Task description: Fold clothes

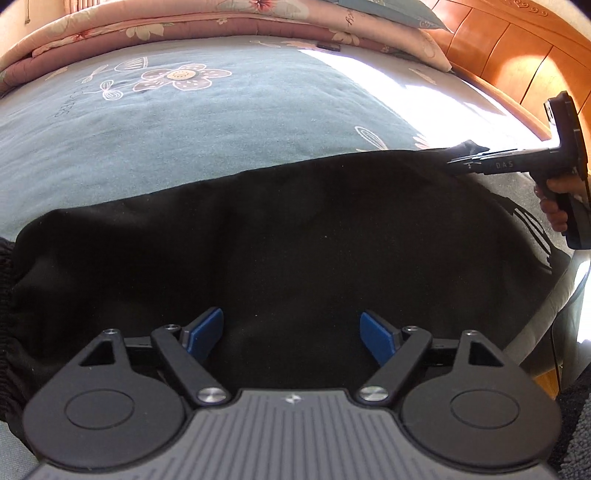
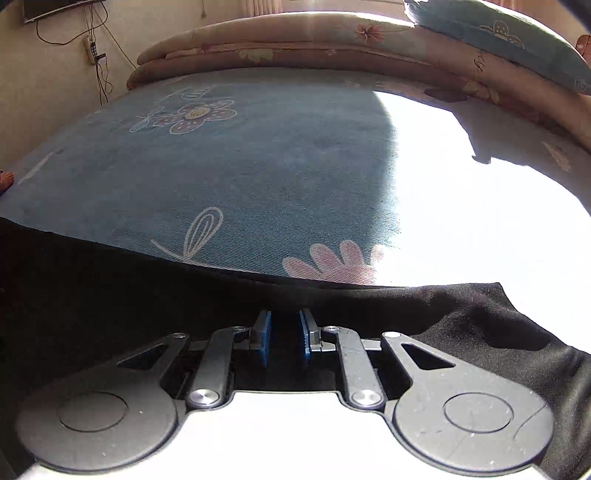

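Observation:
A black garment (image 1: 295, 229) lies spread across the blue flowered bed sheet (image 1: 184, 129), with a ribbed elastic hem (image 1: 5, 314) at the left and white stripes (image 1: 532, 229) at the right. My left gripper (image 1: 291, 321) hovers over its near part, blue pads wide apart and nothing between them. At the garment's far right corner, my right gripper (image 1: 461, 158) is held by a hand (image 1: 554, 206), and the cloth rises to its tips. In the right wrist view the right gripper (image 2: 285, 317) has its pads close together with the black garment (image 2: 110, 295) dark between them.
A folded pink flowered quilt (image 1: 147, 26) lies along the far side of the bed, with a blue pillow (image 2: 498, 33) on it. A wooden headboard (image 1: 498, 48) runs along the right. Bright sunlight washes out the sheet's right part (image 2: 480, 221).

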Action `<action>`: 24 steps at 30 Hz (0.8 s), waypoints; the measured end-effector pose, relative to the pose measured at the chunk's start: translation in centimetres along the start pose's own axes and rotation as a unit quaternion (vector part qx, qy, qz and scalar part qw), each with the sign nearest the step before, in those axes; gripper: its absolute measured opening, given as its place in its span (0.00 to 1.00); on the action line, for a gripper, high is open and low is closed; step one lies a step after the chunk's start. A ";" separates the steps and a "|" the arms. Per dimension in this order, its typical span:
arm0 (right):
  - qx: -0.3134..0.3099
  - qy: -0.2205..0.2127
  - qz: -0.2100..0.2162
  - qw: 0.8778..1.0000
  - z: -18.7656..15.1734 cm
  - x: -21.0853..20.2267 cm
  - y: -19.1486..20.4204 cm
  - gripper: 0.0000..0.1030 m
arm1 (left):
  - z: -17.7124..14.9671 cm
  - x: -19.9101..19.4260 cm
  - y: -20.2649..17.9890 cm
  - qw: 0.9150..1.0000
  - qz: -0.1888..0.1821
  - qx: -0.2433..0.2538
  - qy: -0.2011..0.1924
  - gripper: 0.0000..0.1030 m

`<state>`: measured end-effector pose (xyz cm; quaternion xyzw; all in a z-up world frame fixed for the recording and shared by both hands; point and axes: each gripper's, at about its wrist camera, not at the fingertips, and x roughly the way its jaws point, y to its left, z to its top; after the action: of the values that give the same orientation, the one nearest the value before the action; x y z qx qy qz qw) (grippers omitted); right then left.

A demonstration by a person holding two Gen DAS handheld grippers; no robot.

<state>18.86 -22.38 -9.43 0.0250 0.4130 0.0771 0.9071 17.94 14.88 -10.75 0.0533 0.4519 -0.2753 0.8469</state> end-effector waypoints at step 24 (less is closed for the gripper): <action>-0.004 -0.006 0.008 1.000 2.0 -0.8 3.5 0.45 | 1.7 -1.9 3.3 0.998 0.012 -0.043 -0.048 0.80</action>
<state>19.43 -19.06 -7.10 0.0255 0.4067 0.0855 0.9092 20.09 17.92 -8.73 0.0089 0.4216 -0.2479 0.8722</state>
